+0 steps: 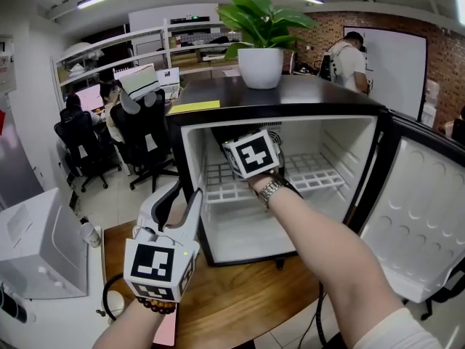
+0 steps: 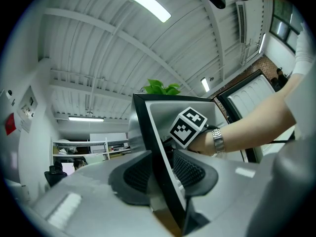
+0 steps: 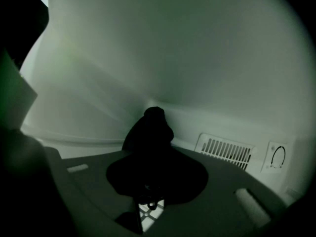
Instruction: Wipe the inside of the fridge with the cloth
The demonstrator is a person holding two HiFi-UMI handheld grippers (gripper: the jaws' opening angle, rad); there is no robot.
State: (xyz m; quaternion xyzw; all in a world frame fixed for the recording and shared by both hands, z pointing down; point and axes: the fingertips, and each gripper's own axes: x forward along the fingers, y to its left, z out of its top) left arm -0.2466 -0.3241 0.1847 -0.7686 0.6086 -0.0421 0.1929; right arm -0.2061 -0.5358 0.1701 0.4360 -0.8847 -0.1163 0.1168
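A small black fridge (image 1: 341, 140) stands open on a wooden table (image 1: 247, 297). My right gripper (image 1: 247, 155) reaches into its upper left part, above the wire shelf (image 1: 316, 174). It is shut on a dark bunched cloth (image 3: 150, 132), which presses against the white inner wall (image 3: 187, 58). My left gripper (image 1: 182, 196) sits low at the left. Its jaws straddle the fridge's left front edge (image 2: 157, 147) and grip it. In the left gripper view the right gripper's marker cube (image 2: 188, 126) and wrist show inside the fridge.
The fridge door (image 1: 421, 217) hangs open at the right. A potted plant (image 1: 260, 57) stands on the fridge top. A vent grille (image 3: 224, 149) and a dial (image 3: 278, 157) sit on the inner wall. A white box (image 1: 36, 246) lies left; office chairs (image 1: 145, 137) and people are behind.
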